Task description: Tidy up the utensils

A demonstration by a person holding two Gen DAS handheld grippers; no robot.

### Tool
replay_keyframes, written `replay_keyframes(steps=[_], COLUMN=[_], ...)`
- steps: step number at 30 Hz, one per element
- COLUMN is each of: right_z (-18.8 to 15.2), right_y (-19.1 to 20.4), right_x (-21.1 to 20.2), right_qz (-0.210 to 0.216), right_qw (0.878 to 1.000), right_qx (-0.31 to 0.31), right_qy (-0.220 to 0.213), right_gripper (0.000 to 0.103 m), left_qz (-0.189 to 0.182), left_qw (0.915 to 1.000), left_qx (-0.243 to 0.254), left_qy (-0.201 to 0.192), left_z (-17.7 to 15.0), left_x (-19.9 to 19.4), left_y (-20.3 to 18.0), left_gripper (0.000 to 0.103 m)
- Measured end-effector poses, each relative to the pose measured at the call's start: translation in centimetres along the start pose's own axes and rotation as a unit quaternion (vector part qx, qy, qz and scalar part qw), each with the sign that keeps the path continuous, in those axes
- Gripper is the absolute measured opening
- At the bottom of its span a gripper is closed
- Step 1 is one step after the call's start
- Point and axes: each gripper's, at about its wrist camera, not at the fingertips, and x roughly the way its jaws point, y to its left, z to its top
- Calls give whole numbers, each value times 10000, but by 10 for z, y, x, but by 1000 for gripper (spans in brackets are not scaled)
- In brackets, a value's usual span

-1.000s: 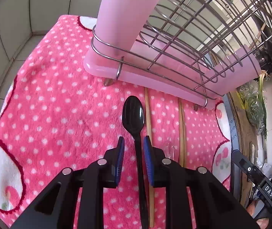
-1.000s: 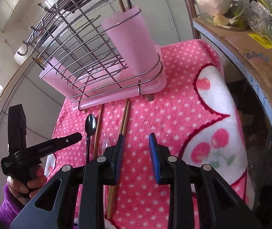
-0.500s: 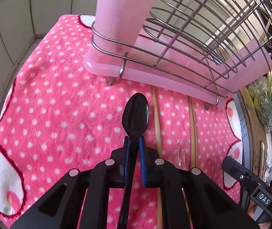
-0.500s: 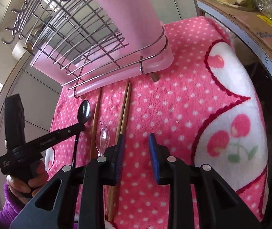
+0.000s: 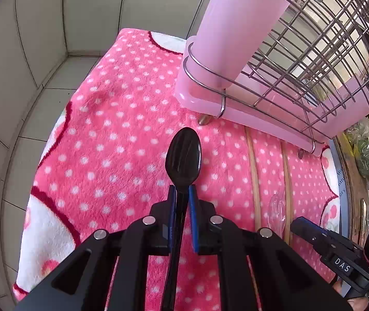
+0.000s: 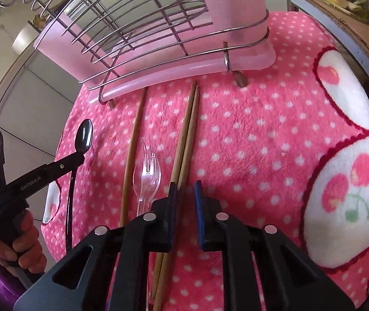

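- looking down from the left wrist view, the left gripper [image 5: 182, 207] has its blue pads pressed on the thin neck of the shiny black plastic spoon [image 5: 184, 155].
- the spoon bowl sticks out past the pads, over the fuzzy pink blanket with white dots [image 5: 122, 134], near the foot of the silver wire dish rack on a pink tray [image 5: 301, 59].
- the tall pink plastic cup [image 5: 236, 26] stands in the corner of the rack. i think the spoon should go in there.
- two thin wooden sticks [image 5: 254, 181] and a clear plastic fork [image 5: 277, 207] lie on the blanket to the right of the spoon.
- in the right wrist view, the right gripper [image 6: 185, 194] is low over the pair of brown wooden chopsticks [image 6: 188, 134]. its jaws are closing, the chopsticks run between them, and the right pad looks apart from the wood.
- one more wooden chopstick [image 6: 132, 153] and the clear fork [image 6: 146, 178] lie just beside, still on the blanket.
- the other gripper holds the black spoon [image 6: 84, 136] at the left, with a hand [image 6: 26, 243] on its handle.
- the job looks only started: one spoon is picked up, the pair is being grabbed, and the fork and the lone stick are left.
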Motion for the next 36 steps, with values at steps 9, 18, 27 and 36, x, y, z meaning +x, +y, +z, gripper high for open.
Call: replay_keyframes(steps=[9, 18, 27, 36], right_z=[-1, -6, -24, -27], right_y=[20, 25, -8, -13], right_x=[10, 17, -5, -17], right_qz=[-262, -406, -385, -186], right_qw=[9996, 9991, 9983, 9988], right_qx=[-7, 11, 391, 247], right_qy=[111, 118, 201, 386], right_gripper=[13, 8, 7, 26], left_qz=[-76, -91, -213, -299], left_qw=[9999, 9998, 9987, 9958], left_qx=[-73, -104, -232, -22], left_qy=[85, 128, 395, 865], left_z=[-5, -6, -2, 9], left_x=[9, 9, 10, 13], left_y=[3, 3, 7, 7], left_gripper=[9, 9, 9, 14])
